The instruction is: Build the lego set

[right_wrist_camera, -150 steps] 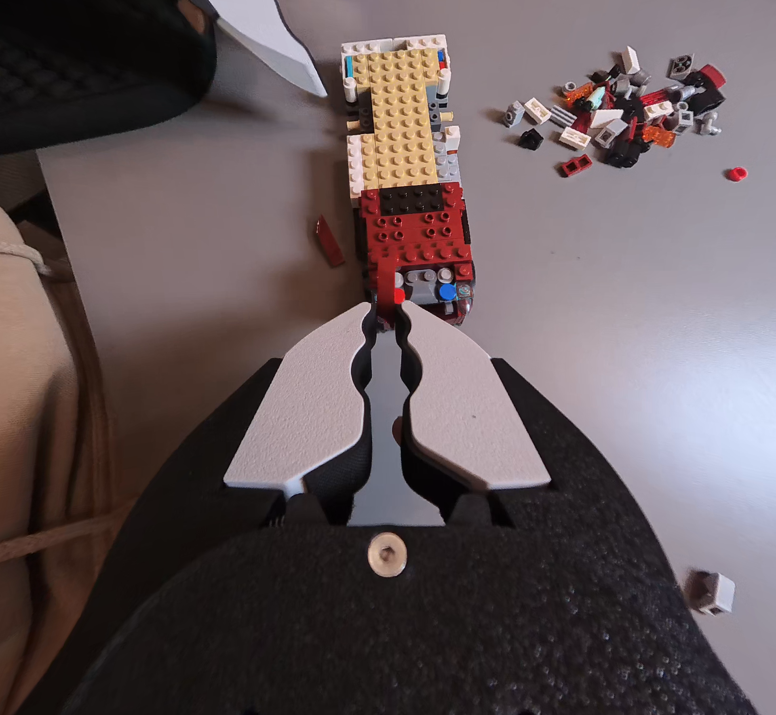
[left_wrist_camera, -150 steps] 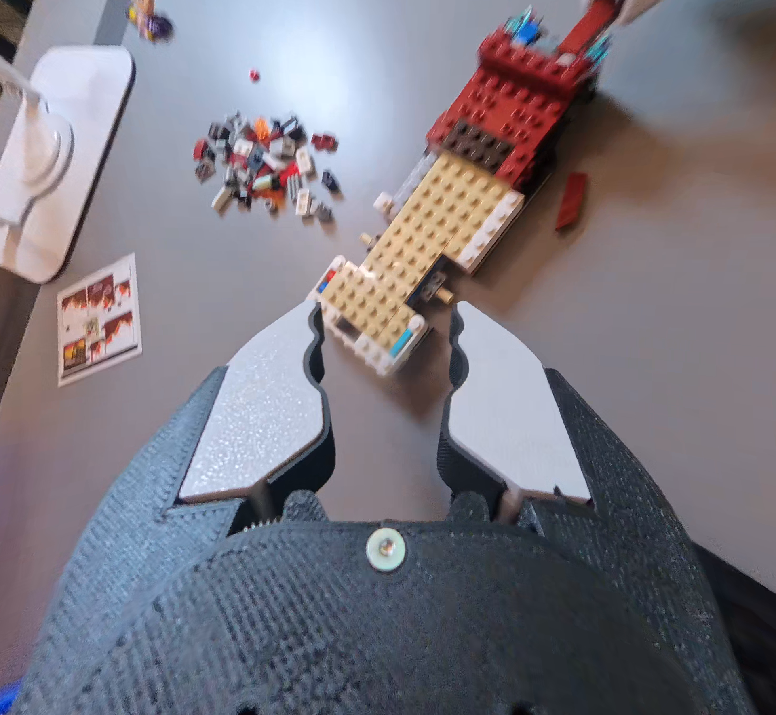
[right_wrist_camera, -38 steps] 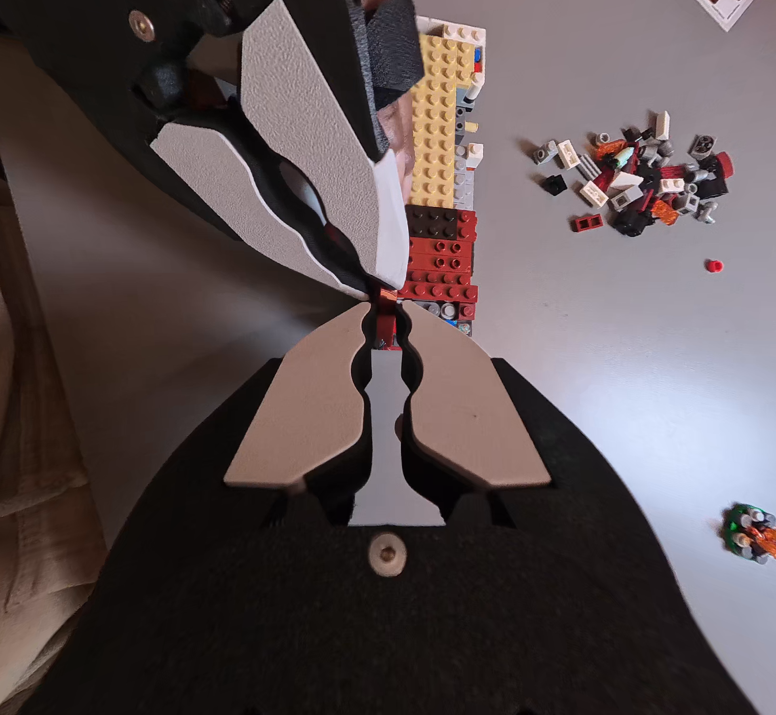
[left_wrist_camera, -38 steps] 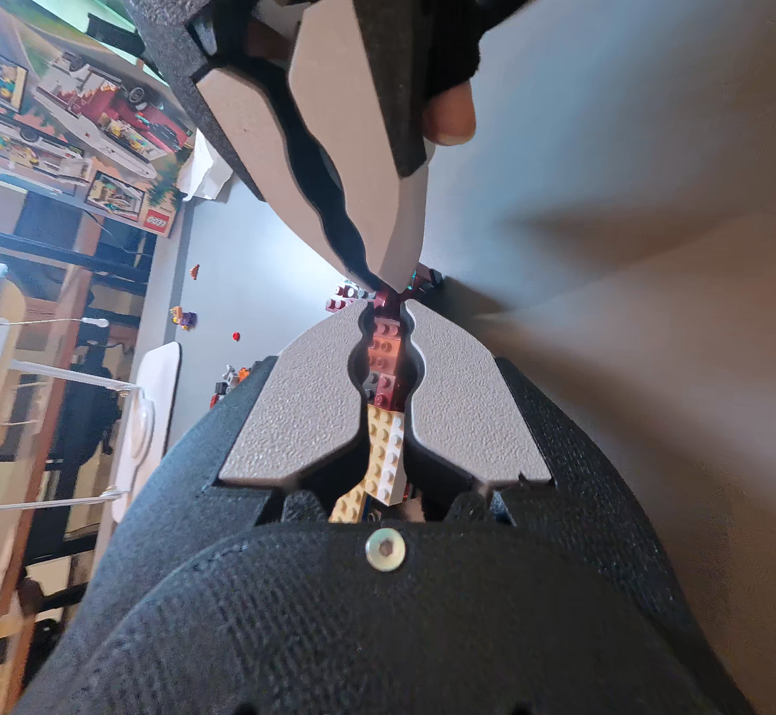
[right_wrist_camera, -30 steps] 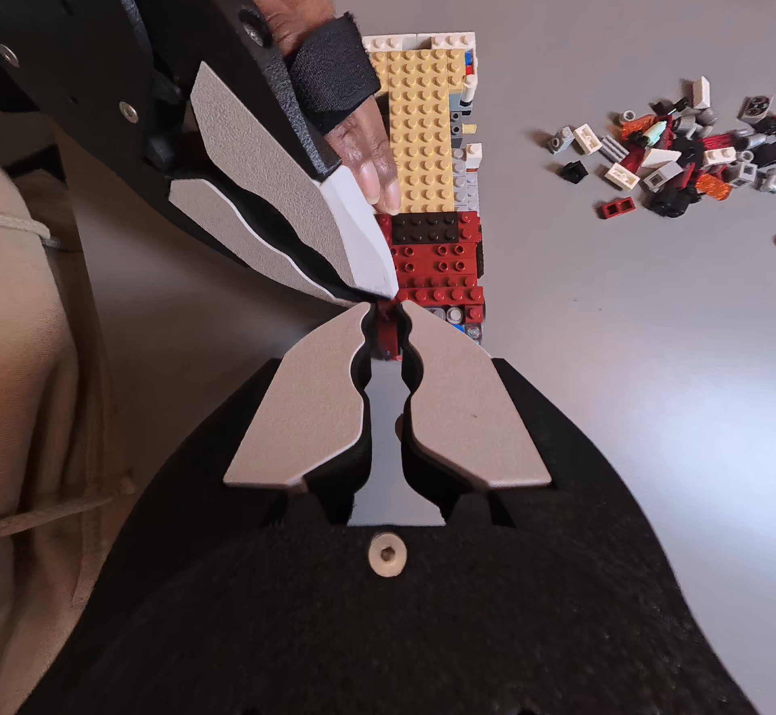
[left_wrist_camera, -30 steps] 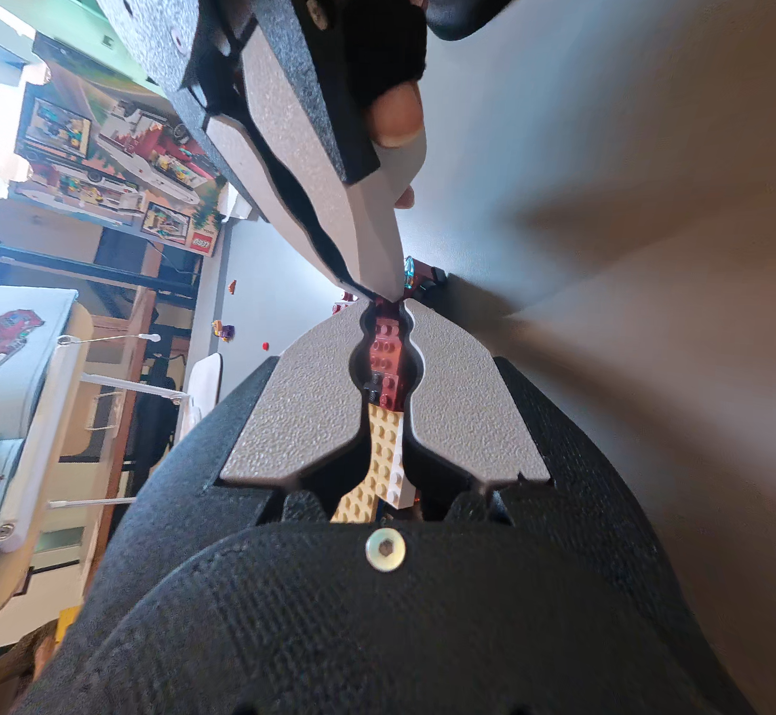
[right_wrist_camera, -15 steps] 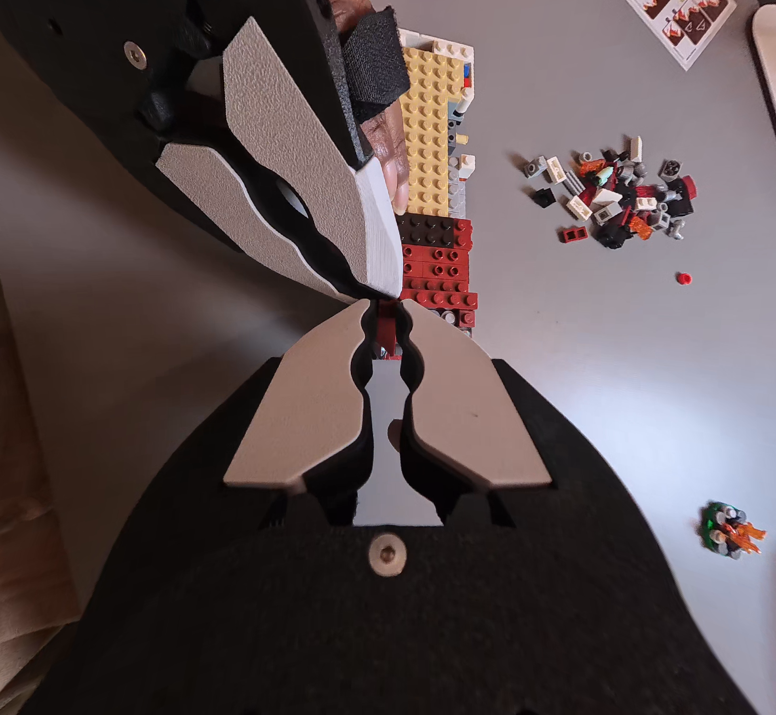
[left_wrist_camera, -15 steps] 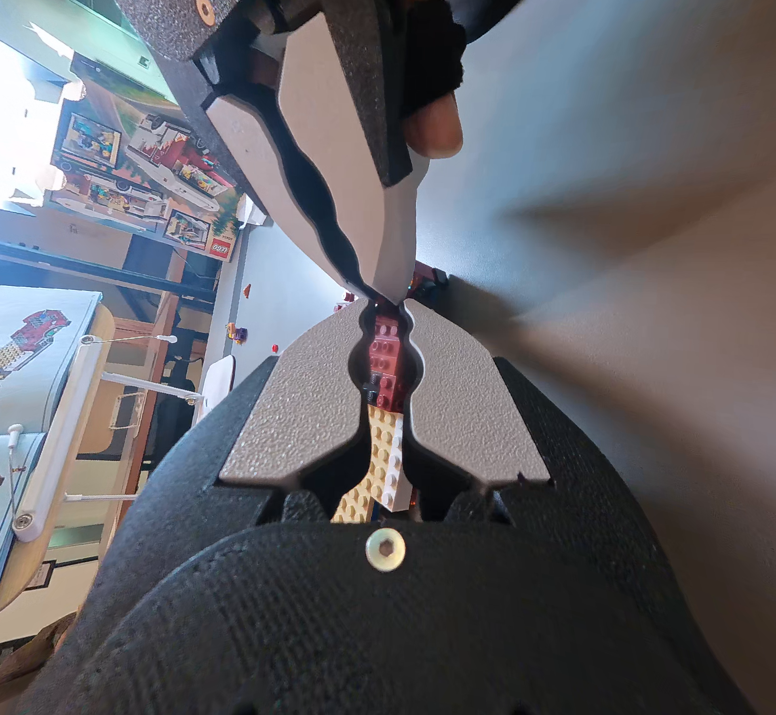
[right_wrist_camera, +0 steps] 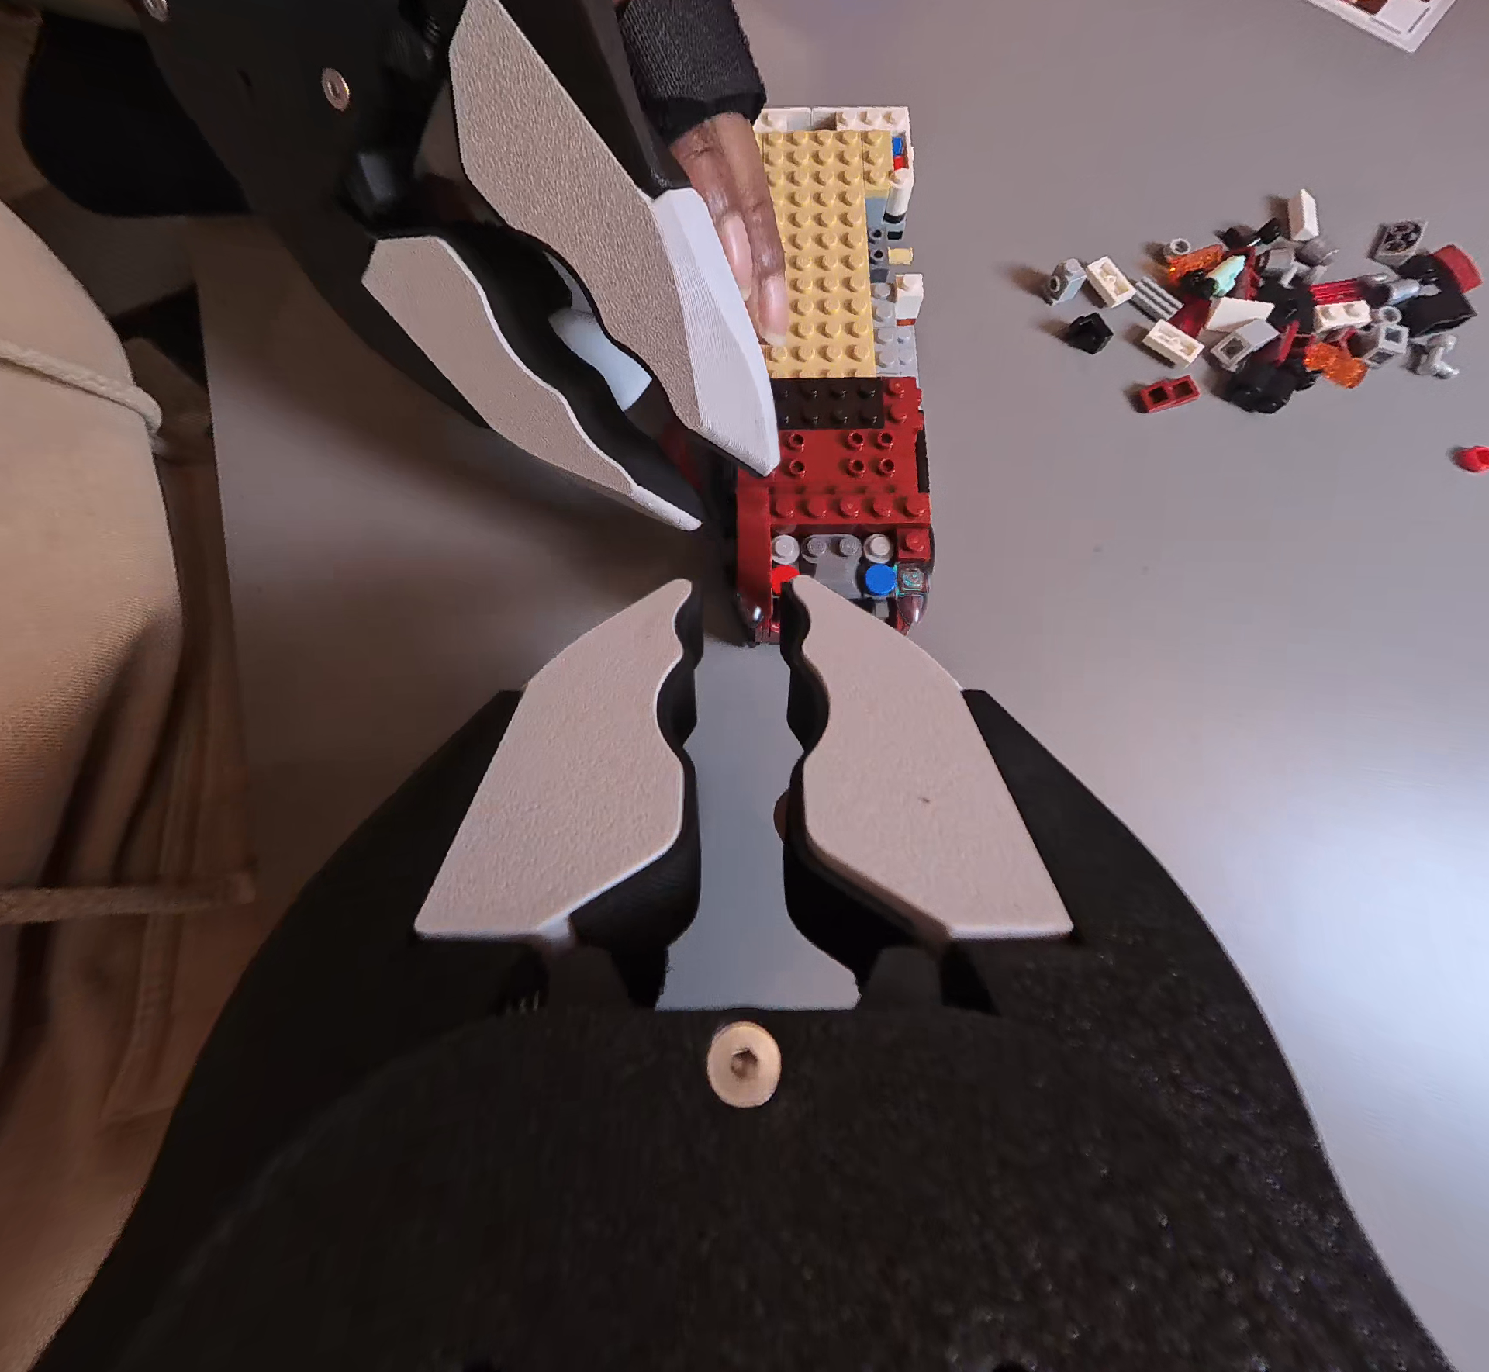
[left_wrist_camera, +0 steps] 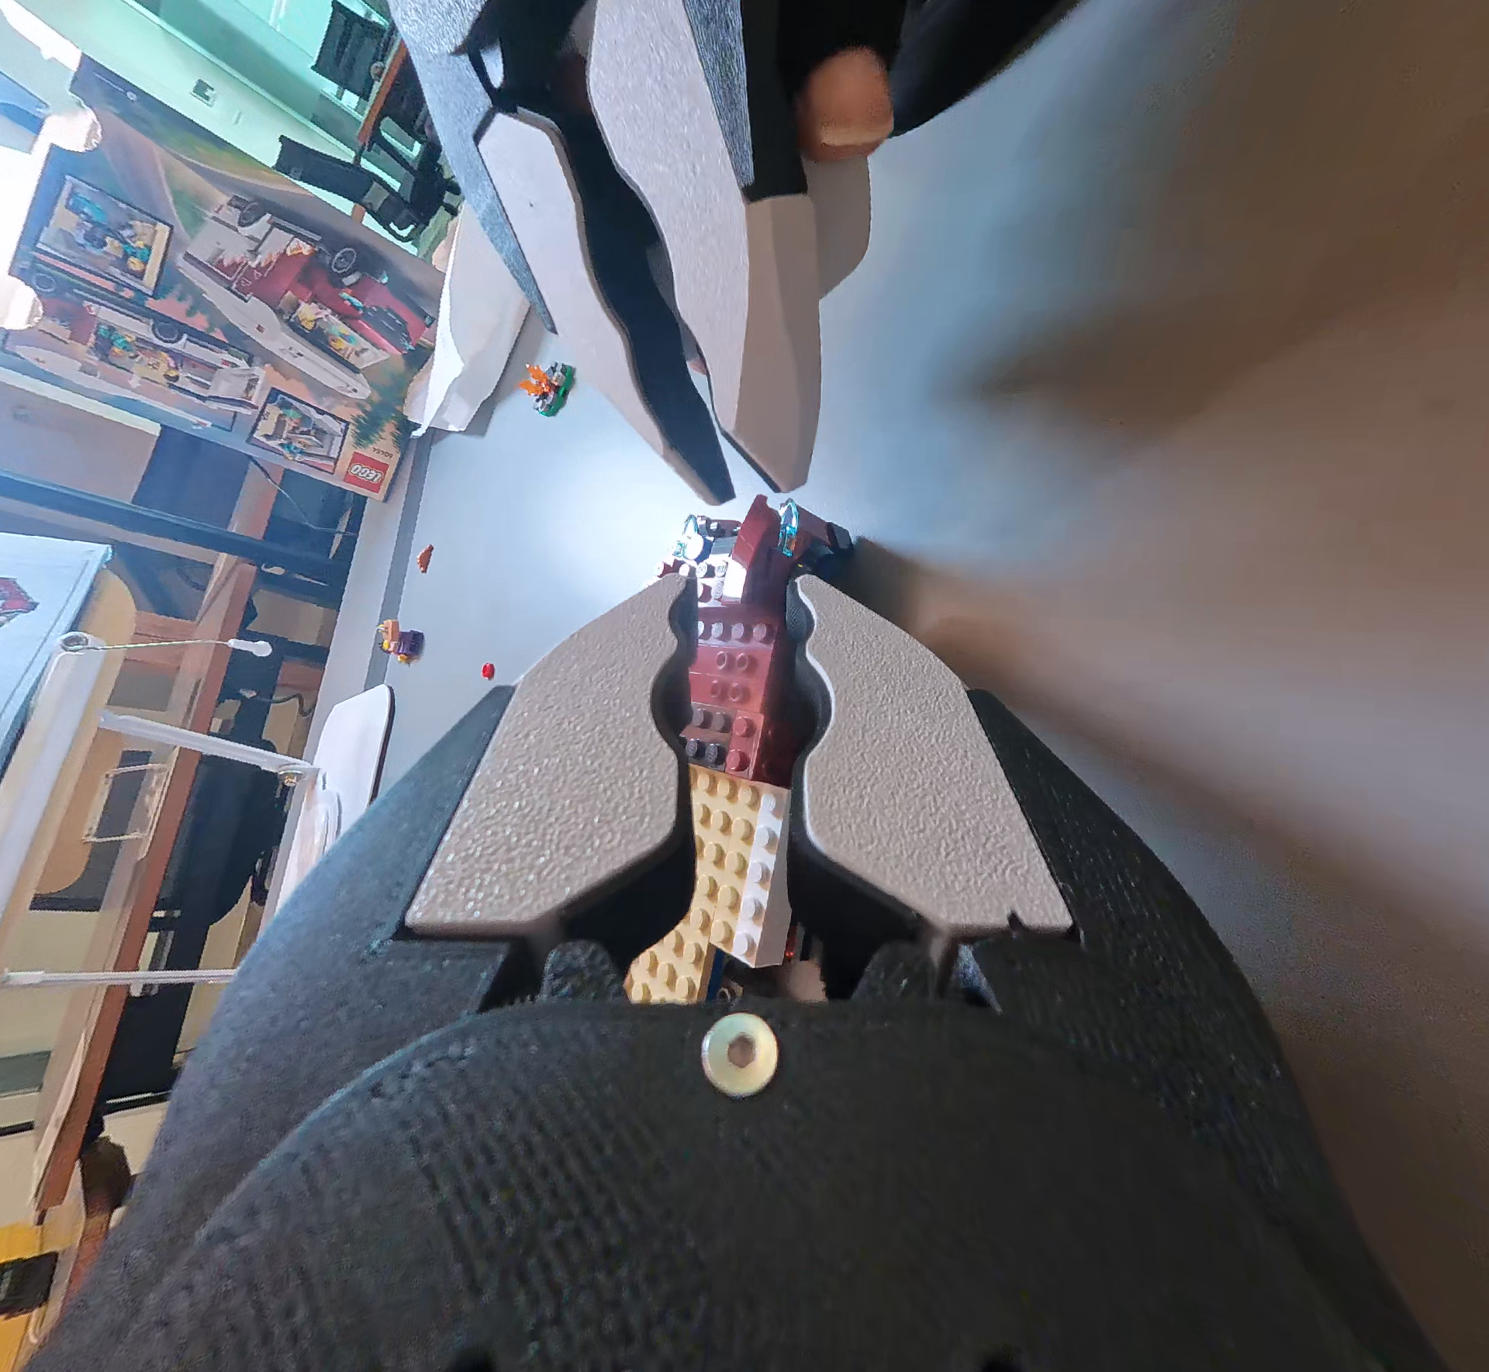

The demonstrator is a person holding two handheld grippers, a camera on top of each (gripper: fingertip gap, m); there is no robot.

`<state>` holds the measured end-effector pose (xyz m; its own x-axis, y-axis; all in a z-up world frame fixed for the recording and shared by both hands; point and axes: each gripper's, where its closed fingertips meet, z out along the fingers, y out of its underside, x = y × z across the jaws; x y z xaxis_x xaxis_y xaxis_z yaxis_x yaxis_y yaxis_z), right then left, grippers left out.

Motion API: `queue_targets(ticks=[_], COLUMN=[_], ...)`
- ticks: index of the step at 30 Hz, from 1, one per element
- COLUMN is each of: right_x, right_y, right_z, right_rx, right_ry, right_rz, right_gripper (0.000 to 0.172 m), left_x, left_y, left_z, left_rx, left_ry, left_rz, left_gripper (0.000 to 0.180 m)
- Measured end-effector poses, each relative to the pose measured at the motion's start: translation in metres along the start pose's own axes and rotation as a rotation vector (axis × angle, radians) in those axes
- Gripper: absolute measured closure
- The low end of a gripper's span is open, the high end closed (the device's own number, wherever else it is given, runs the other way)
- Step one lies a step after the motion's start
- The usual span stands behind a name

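The left tongs [left_wrist_camera: 740, 592] straddle the dark-red and tan toy-brick model [right_wrist_camera: 838, 399] on the grey desk [right_wrist_camera: 1209, 689]; whether their pads press it, I cannot tell. At the model's 6 o'clock end, the right tongs [right_wrist_camera: 740, 592] stand parted, gripping nothing.

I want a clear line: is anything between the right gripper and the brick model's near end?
Nothing visible. The right gripper stands open with only bare table between its fingers, right at the dark red end of the brick model. The left gripper sits farther back along its side.
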<state>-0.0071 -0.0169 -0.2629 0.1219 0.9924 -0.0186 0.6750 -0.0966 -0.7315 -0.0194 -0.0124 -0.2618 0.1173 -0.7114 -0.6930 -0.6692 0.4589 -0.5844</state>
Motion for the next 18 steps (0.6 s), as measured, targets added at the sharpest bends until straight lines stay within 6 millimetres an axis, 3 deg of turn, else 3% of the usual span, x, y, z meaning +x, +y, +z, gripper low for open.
queue_targets(ticks=[10, 18], right_x=[0.0031, 0.0011], right_y=[-0.0035, -0.0048], right_z=[0.0090, 0.0105], right_rx=[-0.006, -0.043], right_ry=[0.031, 0.010], right_rz=[-0.016, -0.024], right_gripper=[0.164, 0.164], left_x=[0.0045, 0.0049], left_y=[0.0026, 0.0022], left_z=[0.0060, 0.0048], left_rx=[-0.036, -0.019], left_ry=[-0.013, -0.010], left_rz=[0.088, 0.051], left_gripper=[0.166, 0.168])
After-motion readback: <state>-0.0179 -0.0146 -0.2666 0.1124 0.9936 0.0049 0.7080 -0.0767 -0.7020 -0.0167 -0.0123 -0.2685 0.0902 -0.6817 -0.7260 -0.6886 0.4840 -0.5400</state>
